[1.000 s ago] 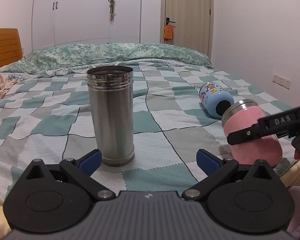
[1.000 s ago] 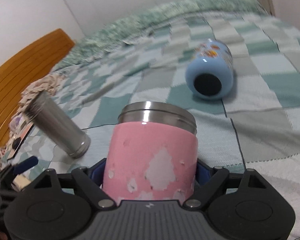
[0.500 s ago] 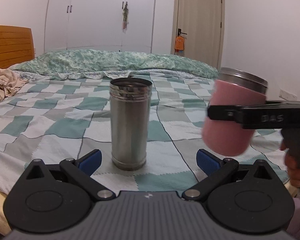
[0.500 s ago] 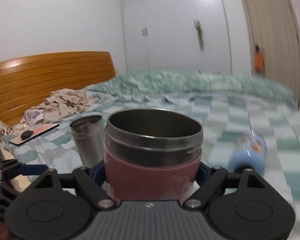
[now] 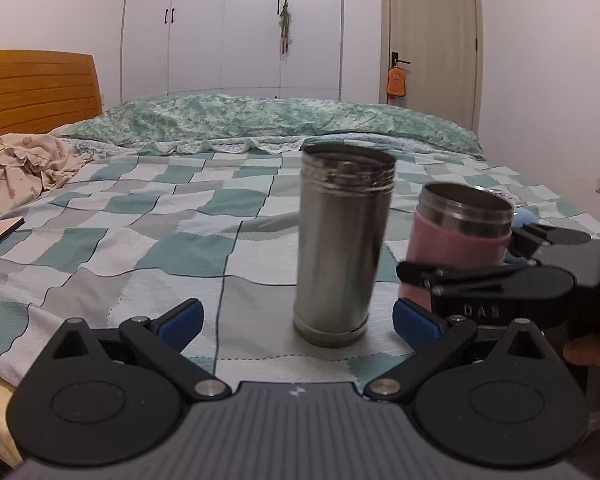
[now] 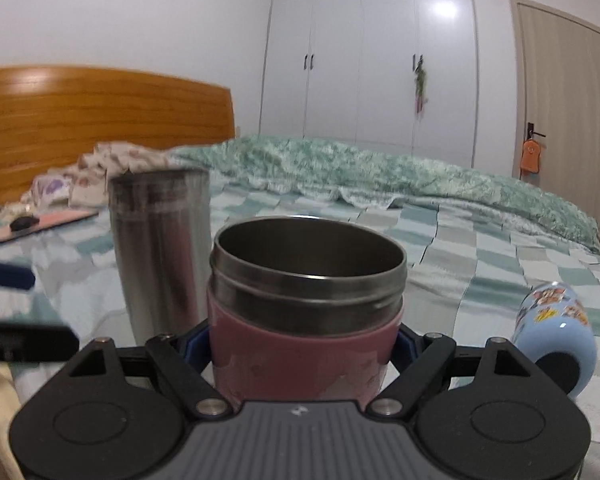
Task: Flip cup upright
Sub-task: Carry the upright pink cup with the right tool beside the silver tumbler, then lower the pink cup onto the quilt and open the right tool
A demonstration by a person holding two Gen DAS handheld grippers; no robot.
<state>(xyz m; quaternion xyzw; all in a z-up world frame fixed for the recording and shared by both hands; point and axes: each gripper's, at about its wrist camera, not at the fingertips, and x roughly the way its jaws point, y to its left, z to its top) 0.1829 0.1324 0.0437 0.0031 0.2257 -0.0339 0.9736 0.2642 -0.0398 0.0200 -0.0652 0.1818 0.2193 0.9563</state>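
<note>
Right gripper [image 6: 304,344] is clamped round pink cup [image 6: 300,344], held mouth-up beside steel cup [image 5: 342,240], already upright on bed [image 5: 100,240]; contact w/ bed can't be told. Left gripper [image 5: 296,316] is spread, empty. Blue cup [image 6: 552,336] is left lying on its side.

I am looking across the bed [image 5: 100,256], which is wearing a green, grey and white checked cover. A steel cup [image 5: 342,240] is standing upright on it near the front edge, mouth up. A blue cup [image 6: 556,336] is lying on its side on the cover, well apart from the steel one. A rumpled cloth [image 5: 24,168] is lying near the headboard, and a flat tray [image 6: 40,226] is resting beside it. A green quilt [image 5: 260,120] is lying bunched along the far side.
</note>
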